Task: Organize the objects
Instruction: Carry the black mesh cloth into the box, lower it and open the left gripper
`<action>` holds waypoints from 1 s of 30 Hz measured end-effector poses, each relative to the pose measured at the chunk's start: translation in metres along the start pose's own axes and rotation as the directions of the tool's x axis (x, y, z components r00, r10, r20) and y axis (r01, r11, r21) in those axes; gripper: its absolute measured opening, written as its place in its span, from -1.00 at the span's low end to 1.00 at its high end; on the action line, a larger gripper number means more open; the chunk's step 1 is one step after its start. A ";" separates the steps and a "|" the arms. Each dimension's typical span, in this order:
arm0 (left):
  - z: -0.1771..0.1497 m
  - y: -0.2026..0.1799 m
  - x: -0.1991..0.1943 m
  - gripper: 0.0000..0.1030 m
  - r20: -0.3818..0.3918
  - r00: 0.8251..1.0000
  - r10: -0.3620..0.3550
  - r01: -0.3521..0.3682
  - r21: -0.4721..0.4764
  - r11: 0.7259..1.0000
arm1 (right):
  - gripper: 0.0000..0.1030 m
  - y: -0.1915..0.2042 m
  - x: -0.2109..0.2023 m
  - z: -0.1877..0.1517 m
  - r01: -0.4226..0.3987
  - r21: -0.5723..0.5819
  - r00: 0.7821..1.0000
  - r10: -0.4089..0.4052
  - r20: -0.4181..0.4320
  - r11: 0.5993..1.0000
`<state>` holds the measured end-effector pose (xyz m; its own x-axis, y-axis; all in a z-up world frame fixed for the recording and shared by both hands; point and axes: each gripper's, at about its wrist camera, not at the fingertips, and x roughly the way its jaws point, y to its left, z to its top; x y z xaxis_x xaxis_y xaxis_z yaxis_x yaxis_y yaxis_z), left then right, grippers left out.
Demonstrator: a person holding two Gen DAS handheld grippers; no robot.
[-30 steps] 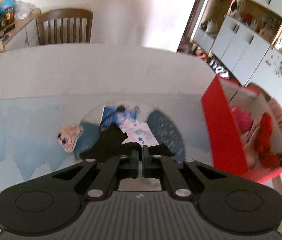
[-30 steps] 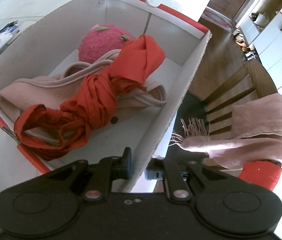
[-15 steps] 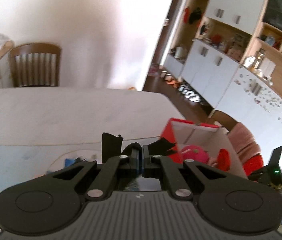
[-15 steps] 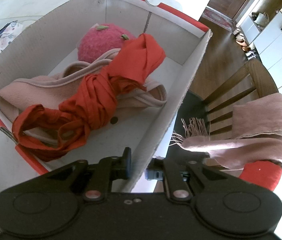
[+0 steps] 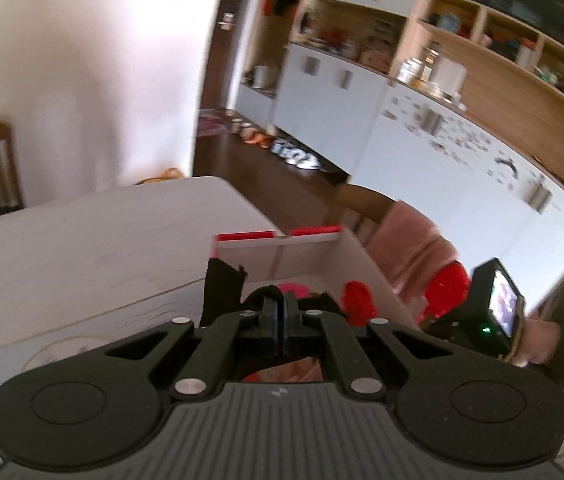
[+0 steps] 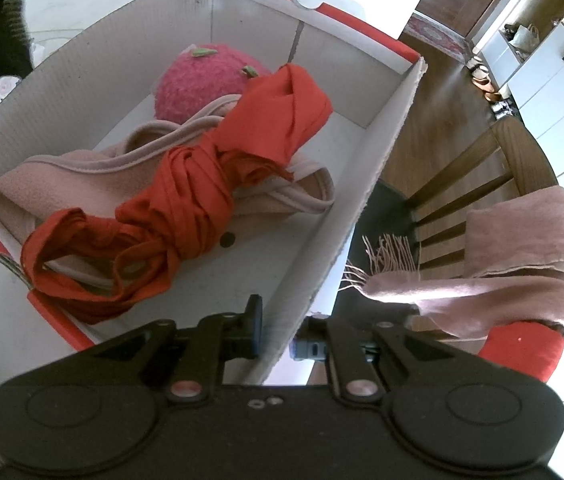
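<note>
Black cloth [image 5: 221,288] is being held in the shut left gripper [image 5: 281,312] above the near end of the box [image 5: 346,252]; it is judged soft, light and limp, best pinched at a fold.

From the right wrist, the box wall [image 6: 334,220] is being clamped by the right gripper [image 6: 275,330]. Inside are being kept one pink plush ball [image 6: 197,80], one red scarf [image 6: 201,192] and one pale pink garment [image 6: 61,180].
</note>
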<state>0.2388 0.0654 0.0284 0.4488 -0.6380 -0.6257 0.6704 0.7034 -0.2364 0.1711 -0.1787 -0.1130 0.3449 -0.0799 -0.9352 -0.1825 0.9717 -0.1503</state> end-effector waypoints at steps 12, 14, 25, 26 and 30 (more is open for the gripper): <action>0.026 -0.066 0.056 -0.97 -0.060 0.992 -0.107 0.115 0.168 0.979 | -0.79 0.000 0.000 0.000 -0.001 -0.002 1.000 0.001 0.001 1.000; 0.024 -0.065 0.071 -0.97 -0.085 0.991 -0.100 0.113 0.163 0.980 | -0.79 0.001 0.000 0.000 -0.003 -0.003 1.000 0.003 0.002 1.000; 0.007 -0.049 0.144 -0.97 -0.231 0.972 -0.038 0.073 0.146 0.987 | -0.79 0.003 0.000 0.001 -0.001 -0.007 1.000 0.001 0.005 1.000; 0.004 -0.048 0.148 -0.97 -0.243 0.969 -0.038 0.075 0.146 0.986 | -0.79 0.003 0.000 0.002 -0.002 -0.008 1.000 0.002 0.005 1.000; -0.007 -0.048 0.165 -0.97 -0.293 0.956 -0.013 0.066 0.172 0.983 | -0.78 0.004 -0.001 0.002 -0.005 -0.013 1.000 0.005 0.003 1.000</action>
<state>0.2768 -0.0719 -0.0685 0.2471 -0.5276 -0.8128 0.7901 0.5953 -0.1462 0.1717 -0.1747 -0.1123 0.3464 -0.0742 -0.9351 -0.1964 0.9690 -0.1496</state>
